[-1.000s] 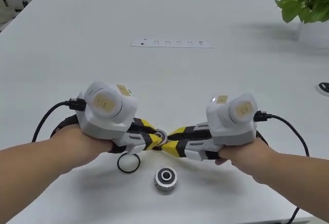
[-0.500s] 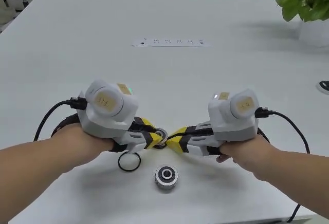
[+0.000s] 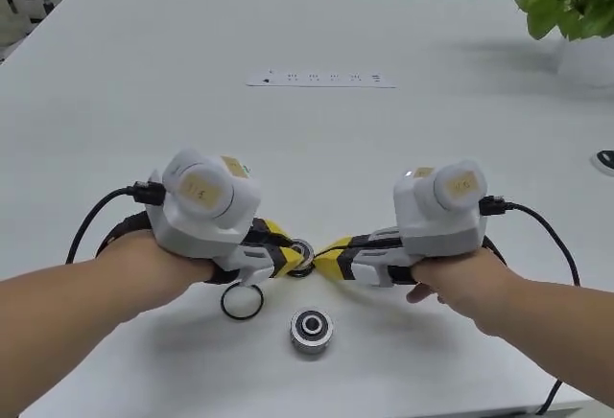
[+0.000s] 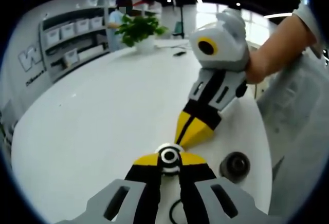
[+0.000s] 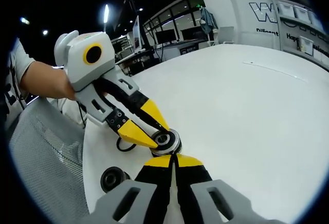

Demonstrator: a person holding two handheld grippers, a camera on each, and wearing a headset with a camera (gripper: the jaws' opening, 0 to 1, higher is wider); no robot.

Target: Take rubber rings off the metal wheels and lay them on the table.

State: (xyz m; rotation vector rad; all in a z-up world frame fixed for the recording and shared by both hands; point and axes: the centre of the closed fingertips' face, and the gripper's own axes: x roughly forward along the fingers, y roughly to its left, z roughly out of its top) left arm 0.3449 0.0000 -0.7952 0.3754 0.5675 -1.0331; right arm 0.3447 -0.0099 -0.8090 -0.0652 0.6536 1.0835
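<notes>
My left gripper (image 3: 293,255) is shut on a small metal wheel (image 3: 300,252) and holds it just above the table; in the left gripper view that wheel (image 4: 169,155) sits between the yellow tips. My right gripper (image 3: 323,257) comes in from the right, shut, and its tips pinch the black rubber ring on the wheel's rim (image 5: 168,141). A loose rubber ring (image 3: 242,301) lies flat under the left gripper. A second wheel (image 3: 311,329) rests on the table in front of both grippers, also seen as the wheel (image 4: 235,166) and the wheel (image 5: 114,178).
The white table (image 3: 317,150) stretches far ahead. A flush socket strip (image 3: 319,80) lies mid-table. A potted plant (image 3: 568,1) stands at the back right. Black cables (image 3: 91,221) trail from both grippers. The near table edge runs just below the second wheel.
The right gripper has rolled, its body rising a little, and its tips have stayed at the held wheel. The left gripper, loose ring and second wheel have barely moved.
</notes>
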